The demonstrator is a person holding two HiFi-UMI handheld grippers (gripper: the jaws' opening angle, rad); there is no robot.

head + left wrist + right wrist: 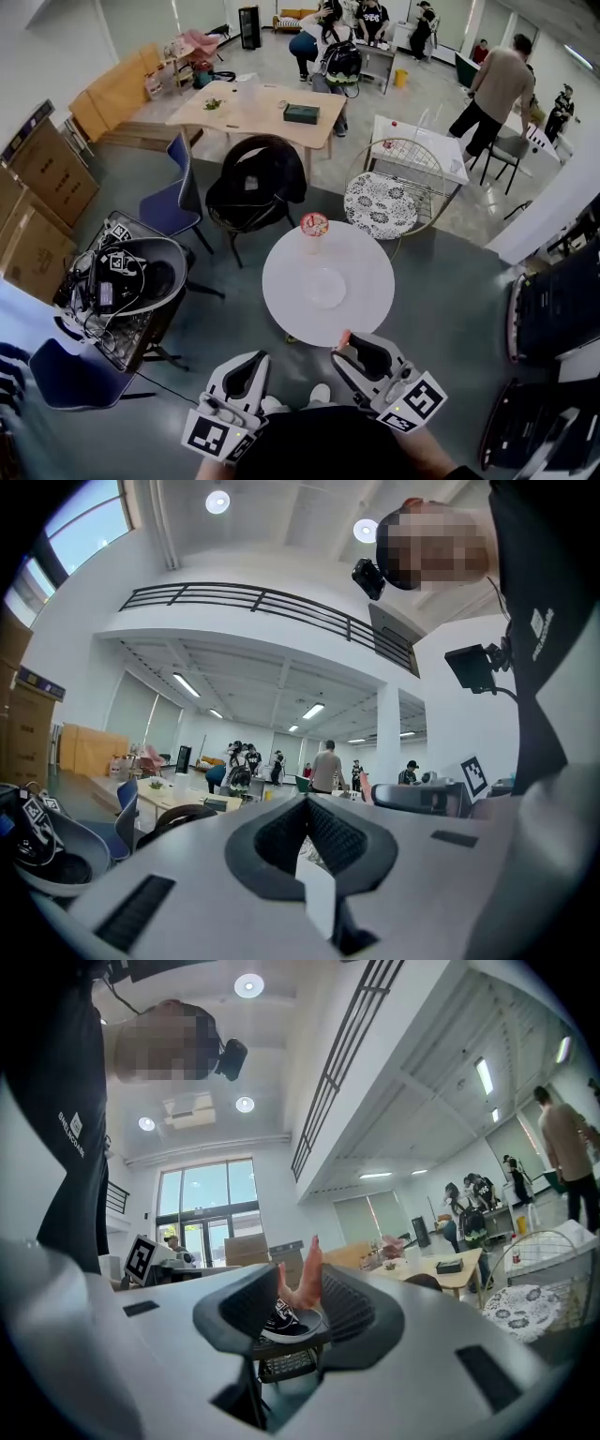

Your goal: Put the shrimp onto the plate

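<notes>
- Right gripper view: right gripper [298, 1286] is clenching pink curled shrimp [307, 1274] over round white table's [281, 281] near edge; left gripper [306, 808] is idling closed, empty.
- Carrying step, likely; next is reaching clear glass plate [324, 287] at table's centre.

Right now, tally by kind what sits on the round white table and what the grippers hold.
clear plate: 1
cup: 1
shrimp: 1, between the jaws of the right gripper
Total: 3
</notes>
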